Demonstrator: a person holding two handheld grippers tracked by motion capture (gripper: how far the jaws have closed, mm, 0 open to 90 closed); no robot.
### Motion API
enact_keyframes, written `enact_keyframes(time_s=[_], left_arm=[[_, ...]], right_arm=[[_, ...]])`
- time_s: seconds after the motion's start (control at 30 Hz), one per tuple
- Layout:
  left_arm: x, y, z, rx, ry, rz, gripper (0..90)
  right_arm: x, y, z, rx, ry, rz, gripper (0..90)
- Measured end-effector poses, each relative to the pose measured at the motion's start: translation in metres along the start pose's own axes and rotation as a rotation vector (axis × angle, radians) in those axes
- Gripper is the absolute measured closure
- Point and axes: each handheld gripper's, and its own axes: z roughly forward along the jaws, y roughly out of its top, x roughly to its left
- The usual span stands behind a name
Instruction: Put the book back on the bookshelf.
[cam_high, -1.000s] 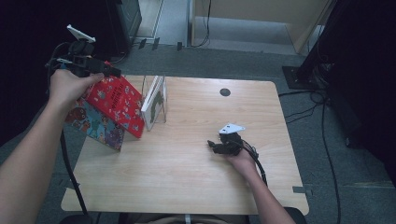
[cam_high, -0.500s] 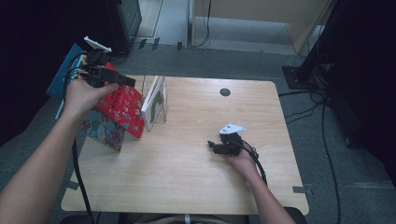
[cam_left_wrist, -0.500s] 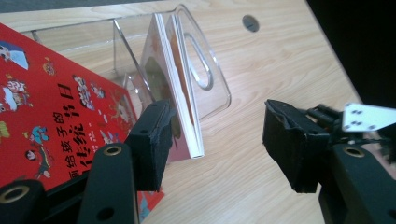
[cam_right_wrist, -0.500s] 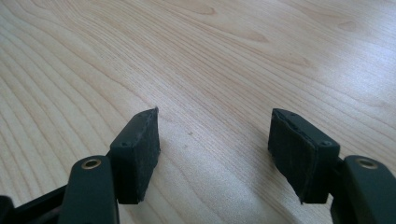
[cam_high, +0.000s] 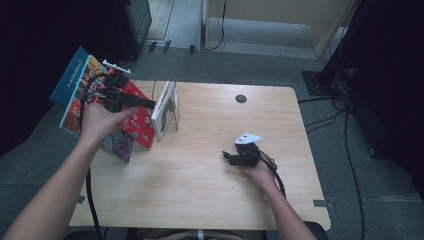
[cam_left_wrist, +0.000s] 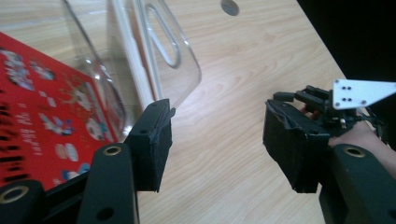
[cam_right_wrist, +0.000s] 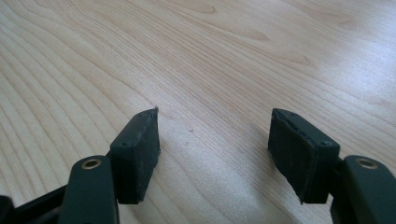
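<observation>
My left gripper (cam_high: 149, 104) is open at the table's left side, its jaws pointing right at a clear plastic stand (cam_high: 170, 119) with a white book (cam_high: 165, 102) standing in it. In the left gripper view the gripper (cam_left_wrist: 217, 126) has nothing between its jaws, with the stand (cam_left_wrist: 173, 60) just ahead and a red patterned book (cam_left_wrist: 42, 116) to its left. That red book (cam_high: 140, 122) leans beside the stand, under my left hand. My right gripper (cam_high: 229, 157) rests open on the table right of centre; its jaws (cam_right_wrist: 215, 135) frame bare wood.
A blue-edged book (cam_high: 70, 80) and a multicoloured book (cam_high: 117, 145) lean at the left edge of the wooden table (cam_high: 200, 200), partly past it. A black round grommet (cam_high: 241, 98) sits at the table's far middle. Cables lie on the floor to the right.
My left hand and its open gripper have moved right and down towards the clear stand. The blue-edged book behind the hand has come into view. The right gripper has not moved.
</observation>
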Motion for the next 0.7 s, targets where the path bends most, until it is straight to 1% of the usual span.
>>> enact_keyframes(time_s=[0.03,0.07,0.1,0.13,0.17,0.2,0.23,0.3,0.33,0.37,0.4,0.43,0.47,0.5,0.53,0.57,0.6,0.63,0.67,0.7], left_arm=[[-0.002,-0.003,0.002,-0.001,-0.012,0.001,42.4],[-0.007,-0.008,0.009,0.010,-0.022,0.017,42.4],[-0.007,-0.008,0.009,0.010,-0.022,0.017,42.4],[-0.012,-0.013,0.015,0.010,-0.028,0.029,42.4],[-0.012,-0.013,0.015,0.010,-0.028,0.029,42.4],[-0.017,-0.020,0.023,0.007,-0.033,0.042,42.4],[-0.017,-0.020,0.023,0.007,-0.033,0.042,42.4],[-0.022,-0.027,0.032,0.019,-0.027,0.062,42.4],[-0.025,-0.035,0.041,0.026,-0.056,0.061,42.4],[-0.025,-0.035,0.041,0.026,-0.056,0.061,42.3],[-0.028,-0.041,0.050,0.028,-0.060,0.065,42.3],[-0.029,-0.044,0.054,0.030,-0.058,0.072,42.2],[-0.030,-0.048,0.059,0.034,-0.065,0.074,42.2],[-0.030,-0.048,0.059,0.034,-0.065,0.074,42.2],[-0.031,-0.056,0.068,0.043,-0.083,0.073,42.1],[-0.031,-0.056,0.068,0.043,-0.083,0.073,42.1],[-0.033,-0.063,0.076,0.043,-0.082,0.082,42.1],[-0.033,-0.063,0.076,0.043,-0.082,0.082,42.2],[-0.036,-0.071,0.083,0.051,-0.071,0.098,42.1],[-0.036,-0.071,0.083,0.051,-0.071,0.098,41.9]], right_arm=[[0.000,0.000,0.000,0.000,0.000,0.000,34.1],[0.000,0.000,0.000,0.000,0.000,0.000,34.1],[0.000,0.000,0.000,0.000,0.000,0.000,34.1],[0.000,0.000,0.000,0.001,0.001,0.001,34.1],[0.000,0.000,0.000,0.001,0.001,0.001,34.1],[0.001,0.000,0.000,0.002,0.001,0.002,34.1],[0.001,0.000,0.000,0.002,0.001,0.002,34.1],[0.001,-0.001,-0.001,0.000,0.001,0.000,34.1],[0.001,-0.001,-0.001,0.001,0.001,-0.004,34.1],[0.001,-0.001,-0.001,0.001,0.001,-0.004,34.1],[0.000,-0.001,-0.001,0.001,0.002,-0.006,34.1],[0.000,-0.001,-0.001,0.000,0.002,-0.006,34.1],[0.001,-0.001,-0.001,0.002,0.003,-0.004,34.0],[0.000,-0.001,-0.001,0.001,0.004,-0.005,33.9],[0.001,-0.001,-0.001,0.001,0.004,-0.005,33.7],[0.001,-0.001,-0.001,0.001,0.004,-0.005,33.7],[0.001,-0.001,-0.001,0.001,0.005,-0.007,33.3],[0.001,-0.001,-0.001,0.003,0.006,-0.008,33.0],[0.001,-0.001,-0.001,0.003,0.007,-0.009,33.0],[0.001,-0.001,-0.001,0.003,0.007,-0.009,33.0]])
